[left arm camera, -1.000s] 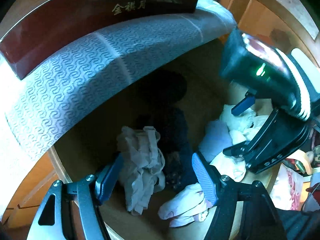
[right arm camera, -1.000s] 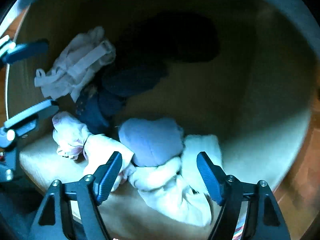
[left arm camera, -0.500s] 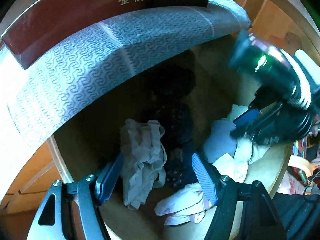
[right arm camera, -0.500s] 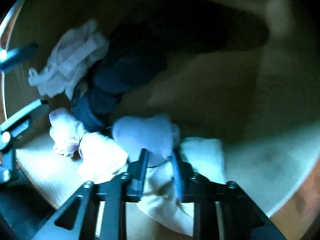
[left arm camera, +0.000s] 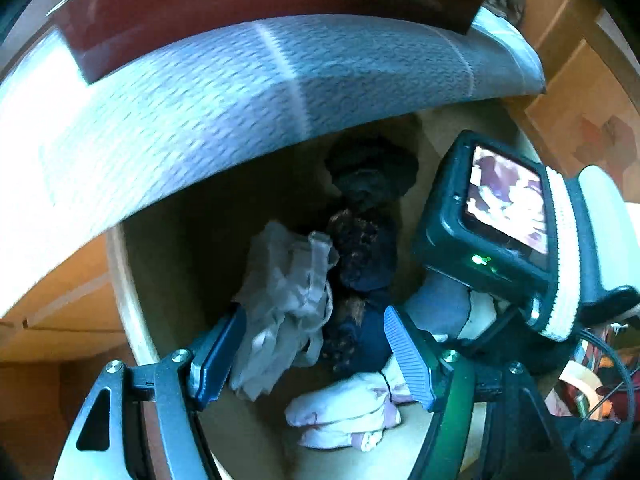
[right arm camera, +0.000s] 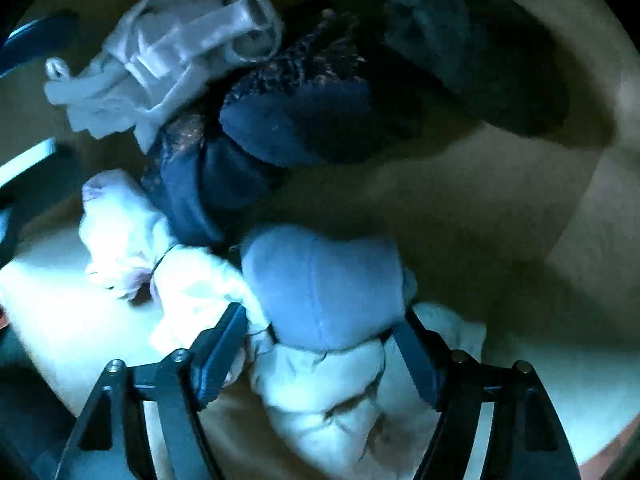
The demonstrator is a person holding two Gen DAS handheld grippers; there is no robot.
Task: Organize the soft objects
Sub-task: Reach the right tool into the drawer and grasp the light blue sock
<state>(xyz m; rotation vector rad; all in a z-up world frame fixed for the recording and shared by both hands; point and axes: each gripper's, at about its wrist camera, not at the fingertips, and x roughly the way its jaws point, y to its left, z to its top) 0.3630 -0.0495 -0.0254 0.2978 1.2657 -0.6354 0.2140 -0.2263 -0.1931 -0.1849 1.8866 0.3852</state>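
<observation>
Soft garments lie in a wooden drawer [left arm camera: 132,296]. A pale grey-white garment [left arm camera: 288,300] lies left, a dark navy lace one [left arm camera: 364,268] in the middle, a black one [left arm camera: 372,176] at the back, and a pink-white one [left arm camera: 344,412] at the front. My left gripper [left arm camera: 312,354] is open and empty above the grey-white and navy pieces. My right gripper [right arm camera: 320,348] is open, its fingers either side of a light blue garment [right arm camera: 320,280] that lies on white ones [right arm camera: 328,408]. The right gripper's body [left arm camera: 500,232] shows in the left wrist view.
A patterned grey-white cloth [left arm camera: 200,92] overhangs the drawer's back, with a dark red box [left arm camera: 240,4] on it. Wooden furniture [left arm camera: 576,80] stands to the right. The drawer's right side [right arm camera: 500,208] is bare wood in shadow.
My right gripper shut near the light blue garment half a second ago and is now open again, pushed deeper around it. My left gripper stayed open and shifted slightly.
</observation>
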